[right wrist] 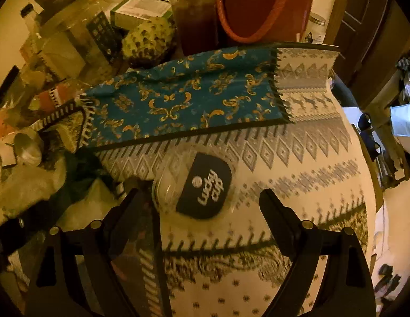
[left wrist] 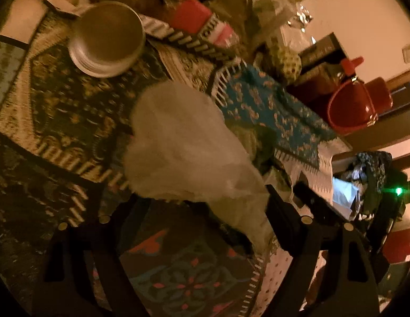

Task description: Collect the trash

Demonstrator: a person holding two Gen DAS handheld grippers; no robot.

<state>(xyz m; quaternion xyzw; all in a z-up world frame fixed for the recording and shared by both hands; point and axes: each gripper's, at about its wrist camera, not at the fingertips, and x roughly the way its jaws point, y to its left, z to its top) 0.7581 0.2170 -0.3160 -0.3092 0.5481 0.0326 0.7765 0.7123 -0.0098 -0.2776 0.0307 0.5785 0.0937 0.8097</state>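
A crumpled white plastic bag (left wrist: 183, 142) lies on the patterned tablecloth (left wrist: 59, 111). Its lower end reaches in between the fingers of my left gripper (left wrist: 203, 198). The jaws stand wide and I see no pad pressing on the bag. In the right wrist view a clear plastic cup (right wrist: 194, 185) with a dark "Lucky cup" label lies on its side on the white patterned cloth (right wrist: 297, 174). My right gripper (right wrist: 199, 192) hangs open over the cup, one finger on each side and both apart from it. The white bag (right wrist: 27, 182) shows at the left edge there.
A metal bowl (left wrist: 107, 42) sits beyond the bag, with a red box (left wrist: 197, 18) and jars behind it. A custard apple (right wrist: 149, 39), a red basket (right wrist: 257, 8) and a teal cloth (right wrist: 183, 95) lie beyond the cup. The table's edge (right wrist: 363, 158) drops off to the right.
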